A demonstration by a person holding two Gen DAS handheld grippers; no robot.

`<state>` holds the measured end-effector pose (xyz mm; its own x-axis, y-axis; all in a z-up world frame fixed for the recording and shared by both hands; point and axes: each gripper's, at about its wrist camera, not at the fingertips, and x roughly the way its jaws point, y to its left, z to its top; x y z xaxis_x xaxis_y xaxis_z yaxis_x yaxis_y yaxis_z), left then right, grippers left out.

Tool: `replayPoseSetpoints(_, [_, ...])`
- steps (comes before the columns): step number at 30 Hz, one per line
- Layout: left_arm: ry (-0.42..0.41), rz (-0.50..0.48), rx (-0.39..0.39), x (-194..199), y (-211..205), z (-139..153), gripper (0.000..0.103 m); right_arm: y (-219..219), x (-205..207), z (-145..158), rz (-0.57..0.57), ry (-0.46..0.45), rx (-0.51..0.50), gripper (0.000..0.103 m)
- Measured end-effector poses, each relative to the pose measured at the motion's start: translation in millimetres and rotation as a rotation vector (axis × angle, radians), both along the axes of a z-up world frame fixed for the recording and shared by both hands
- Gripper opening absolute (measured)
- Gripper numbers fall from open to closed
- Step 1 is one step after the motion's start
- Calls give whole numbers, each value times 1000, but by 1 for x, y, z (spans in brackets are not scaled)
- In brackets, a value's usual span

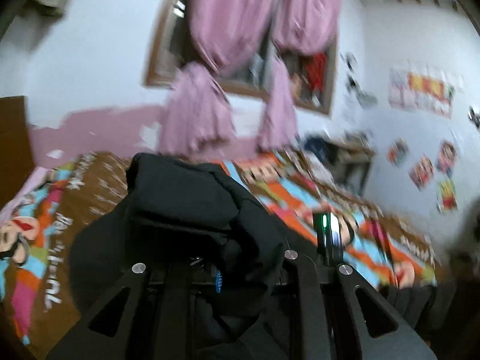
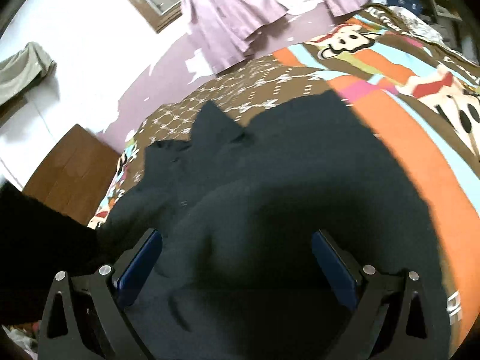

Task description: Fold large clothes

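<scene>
A large black garment (image 2: pixel 270 180) lies spread on the colourful cartoon bedsheet (image 2: pixel 405 150). My right gripper (image 2: pixel 237 258) is open just above it, its blue pads (image 2: pixel 141 267) wide apart with cloth between and below them. In the left wrist view my left gripper (image 1: pixel 219 273) is shut on a bunched fold of the same black garment (image 1: pixel 186 210), lifted above the bedsheet (image 1: pixel 54 240); the cloth drapes over the fingers and hides the tips.
Pink curtains (image 1: pixel 240 45) hang over a window behind the bed. A wooden headboard or cabinet (image 2: pixel 72 168) stands at the left. The white wall holds posters (image 1: pixel 420 93). Clutter sits on a shelf (image 1: pixel 339 147) at the bed's far end.
</scene>
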<state>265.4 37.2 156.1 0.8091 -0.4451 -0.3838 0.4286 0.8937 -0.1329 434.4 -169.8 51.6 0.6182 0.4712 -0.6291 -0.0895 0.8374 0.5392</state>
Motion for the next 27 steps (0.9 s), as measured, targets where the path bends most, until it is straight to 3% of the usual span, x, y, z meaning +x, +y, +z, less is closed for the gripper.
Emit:
replayPoseSetpoints(5, [134, -75, 29, 29, -50, -61, 16, -16, -11, -6, 31, -20, 29, 100])
replayPoseSetpoints(10, [301, -84, 74, 43, -66, -120, 17, -18, -17, -8, 66, -25, 52, 100])
replayPoseSetpoints(13, [352, -92, 82, 35, -55, -137, 33, -19, -21, -8, 78, -19, 88, 100])
replayPoseSetpoints(15, [368, -124, 35, 24, -44, -144, 62, -20, -26, -9, 91, -11, 115, 100])
replayPoseSetpoints(17, [355, -141, 3, 17, -38, -142, 74, -19, -34, -10, 116, -2, 149, 100])
replayPoseSetpoints(20, [356, -160, -3, 2, -31, -140, 76, -18, -48, -9, 167, 5, 200, 100])
replayPoseSetpoints(25, [371, -148, -60, -18, -8, -131, 76, -25, -67, -16, 193, 63, 403, 100])
replayPoseSetpoints(27, [342, -111, -81, -32, 7, -125, 76, -20, -70, -19, 192, 96, 376, 100])
